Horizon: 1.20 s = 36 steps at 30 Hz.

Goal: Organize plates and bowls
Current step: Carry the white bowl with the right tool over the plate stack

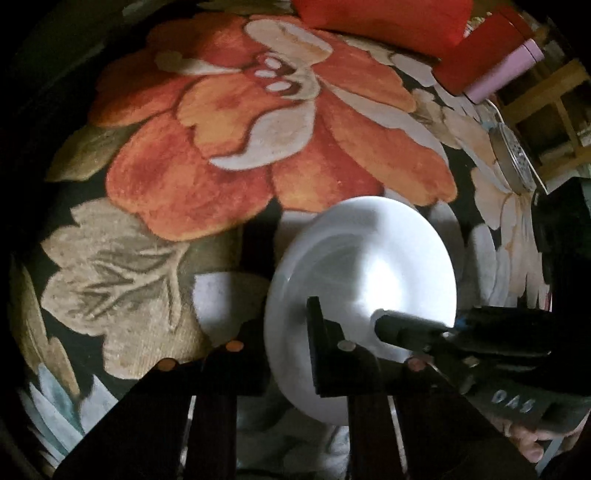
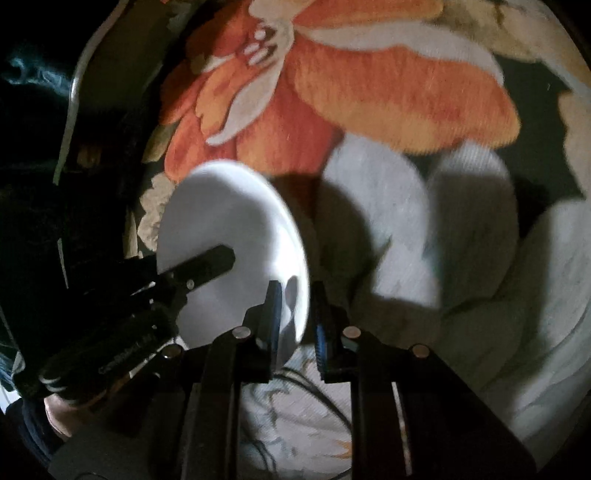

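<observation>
A white plate (image 1: pixel 365 273) is held tilted above a flowered carpet; it also shows in the right wrist view (image 2: pixel 229 236). My left gripper (image 1: pixel 284 332) straddles the plate's near rim, one finger on its face and the other behind it. My right gripper (image 2: pixel 295 314) straddles the rim from the other side, with a small gap at each pad. In the left wrist view the right gripper's finger (image 1: pixel 402 328) lies on the plate's face. A second white plate's edge (image 1: pixel 448 225) shows behind the held one.
The carpet (image 1: pixel 229 155) has a big orange flower and dark ground. Red cushions (image 1: pixel 388 18) and a pink cylinder (image 1: pixel 506 70) lie at the far right. A round metal object (image 1: pixel 513 158) and a wooden frame (image 1: pixel 554 107) stand at the right edge.
</observation>
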### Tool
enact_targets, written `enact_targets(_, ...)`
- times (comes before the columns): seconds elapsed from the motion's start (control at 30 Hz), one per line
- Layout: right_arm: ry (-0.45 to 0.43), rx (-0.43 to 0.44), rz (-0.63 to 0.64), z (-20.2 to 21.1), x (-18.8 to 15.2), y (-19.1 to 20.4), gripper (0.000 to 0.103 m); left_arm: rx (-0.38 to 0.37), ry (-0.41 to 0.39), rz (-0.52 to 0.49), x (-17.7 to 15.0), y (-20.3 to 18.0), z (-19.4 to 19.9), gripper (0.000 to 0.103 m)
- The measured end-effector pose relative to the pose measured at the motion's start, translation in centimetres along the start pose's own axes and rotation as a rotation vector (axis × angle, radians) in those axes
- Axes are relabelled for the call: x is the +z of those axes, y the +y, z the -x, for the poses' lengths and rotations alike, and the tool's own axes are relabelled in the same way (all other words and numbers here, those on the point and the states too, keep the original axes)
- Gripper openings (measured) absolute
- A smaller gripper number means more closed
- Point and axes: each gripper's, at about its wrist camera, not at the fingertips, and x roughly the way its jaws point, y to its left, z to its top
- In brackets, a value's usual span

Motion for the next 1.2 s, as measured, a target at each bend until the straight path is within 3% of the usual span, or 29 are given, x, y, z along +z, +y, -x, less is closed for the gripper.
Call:
enact_targets(0.33, -0.088, -0.031, 0.002, 4.5, -2.3, -0.8, 0.015, -0.044, -0.022, -0.101, 0.0, -4.8, 3.0, 0.013)
enact_targets(0.83, -0.246, -0.042, -0.262, 15.0, -11.3, -8.6, 0.015, -0.094, 0.003, -0.384, -3.5, -18.8, 5.3, 0.013)
enact_targets(1.2, -0.298, -0.062, -0.355, 18.7, -15.9, -12.4, 0.015, -0.124, 0.008, -0.475, -5.4, -25.3, 5.5, 0.013)
